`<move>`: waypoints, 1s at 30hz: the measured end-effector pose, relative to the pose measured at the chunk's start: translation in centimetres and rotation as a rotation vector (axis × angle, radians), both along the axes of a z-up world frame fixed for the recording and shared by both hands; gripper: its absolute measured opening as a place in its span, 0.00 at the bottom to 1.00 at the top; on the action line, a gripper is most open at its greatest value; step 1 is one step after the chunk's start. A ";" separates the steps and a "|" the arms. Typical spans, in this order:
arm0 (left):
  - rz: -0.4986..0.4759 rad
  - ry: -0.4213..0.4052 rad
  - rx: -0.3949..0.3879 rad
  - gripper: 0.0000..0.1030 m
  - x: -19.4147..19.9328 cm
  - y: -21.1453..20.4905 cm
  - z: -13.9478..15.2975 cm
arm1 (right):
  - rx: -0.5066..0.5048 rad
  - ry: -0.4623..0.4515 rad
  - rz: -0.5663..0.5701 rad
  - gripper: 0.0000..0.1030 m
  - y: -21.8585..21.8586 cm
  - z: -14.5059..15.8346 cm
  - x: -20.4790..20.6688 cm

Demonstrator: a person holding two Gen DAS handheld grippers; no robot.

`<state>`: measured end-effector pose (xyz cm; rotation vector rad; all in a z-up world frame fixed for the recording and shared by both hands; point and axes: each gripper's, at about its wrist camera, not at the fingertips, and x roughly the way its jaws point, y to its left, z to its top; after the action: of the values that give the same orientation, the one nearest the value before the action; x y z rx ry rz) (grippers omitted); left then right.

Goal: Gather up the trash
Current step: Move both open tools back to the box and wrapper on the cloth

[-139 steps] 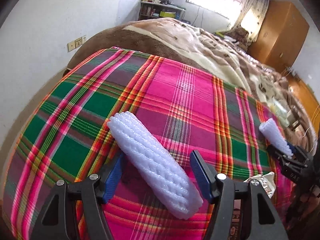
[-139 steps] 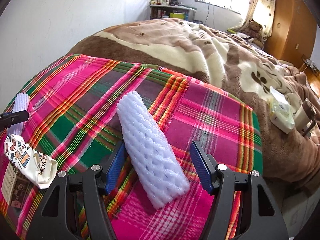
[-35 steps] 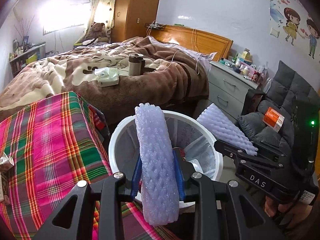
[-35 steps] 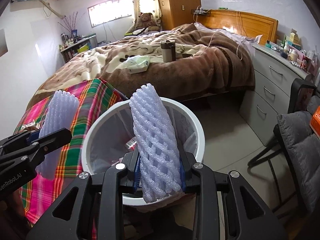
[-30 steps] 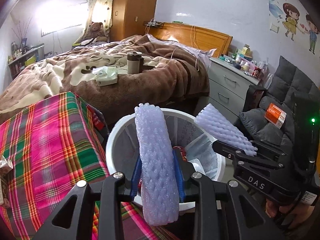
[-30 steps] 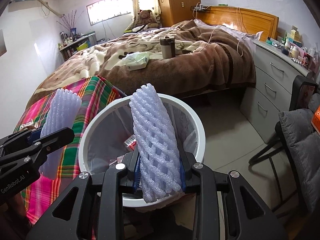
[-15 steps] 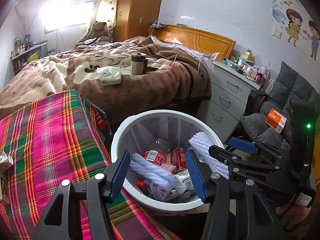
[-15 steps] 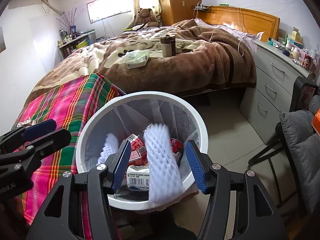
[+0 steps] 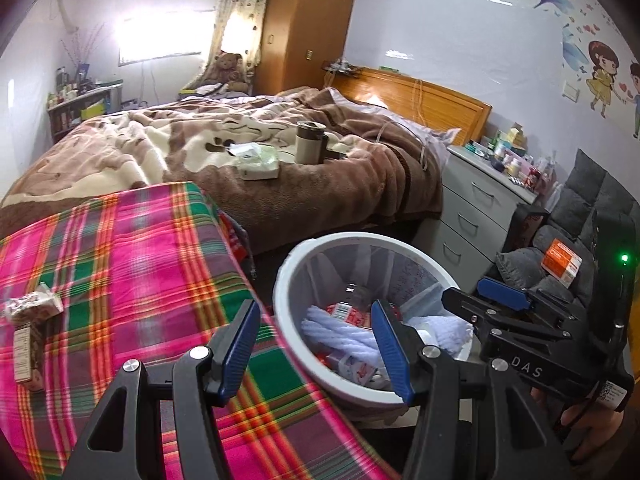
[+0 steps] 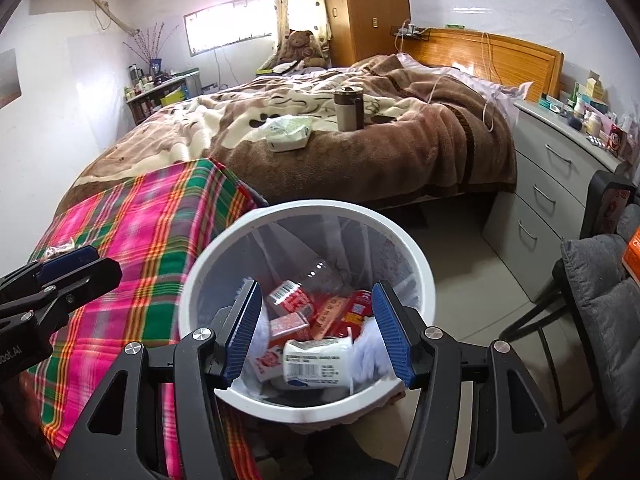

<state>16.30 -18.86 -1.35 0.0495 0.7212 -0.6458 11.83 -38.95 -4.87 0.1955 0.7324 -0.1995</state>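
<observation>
- Left wrist view: the left gripper [image 9: 316,344] stood released, its blue pads apart with nothing between them, over the edge of the plaid cloth [image 9: 132,264] and the near rim of the white trash bin [image 9: 288,276].
- Two white foam net sleeves [image 9: 344,334] lay inside the bin among red wrappers and a clear bottle.
- A crumpled snack wrapper [image 9: 32,306] and a small printed carton [image 9: 24,356] lay on the cloth at the left, well apart from the bin.
- The right gripper [image 9: 496,300] hung at the bin's right rim, a hand [image 9: 580,420] under it.
- Right wrist view: the right gripper [image 10: 318,328] was released and empty, directly above the bin [image 10: 420,264].
- In the bin, a foam sleeve [image 10: 370,350] lay beside a white barcoded packet [image 10: 316,364] and red cartons [image 10: 296,304].
- The left gripper [image 10: 60,268] hung over the cloth [image 10: 152,232] at the left, jaws apart.
</observation>
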 end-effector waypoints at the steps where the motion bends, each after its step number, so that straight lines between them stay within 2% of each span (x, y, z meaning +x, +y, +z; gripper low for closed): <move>1: 0.013 -0.003 -0.004 0.56 -0.1 0.6 0.1 | 0.003 -0.004 0.004 0.57 0.3 0.1 0.1; 13: 0.168 -0.055 0.013 0.56 -0.2 8.0 1.3 | 0.024 -0.079 0.107 0.57 5.0 1.0 1.3; 19: 0.241 -0.044 0.010 0.56 0.4 11.8 0.6 | 0.027 -0.114 0.175 0.57 7.4 1.5 2.4; 30: 0.425 -0.017 0.025 0.56 2.1 20.0 -0.8 | 0.006 -0.121 0.341 0.57 13.6 1.6 6.7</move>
<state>18.35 1.10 -2.19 -0.0744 0.6963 -0.2302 18.58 -25.35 -3.24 0.0853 0.6352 0.1380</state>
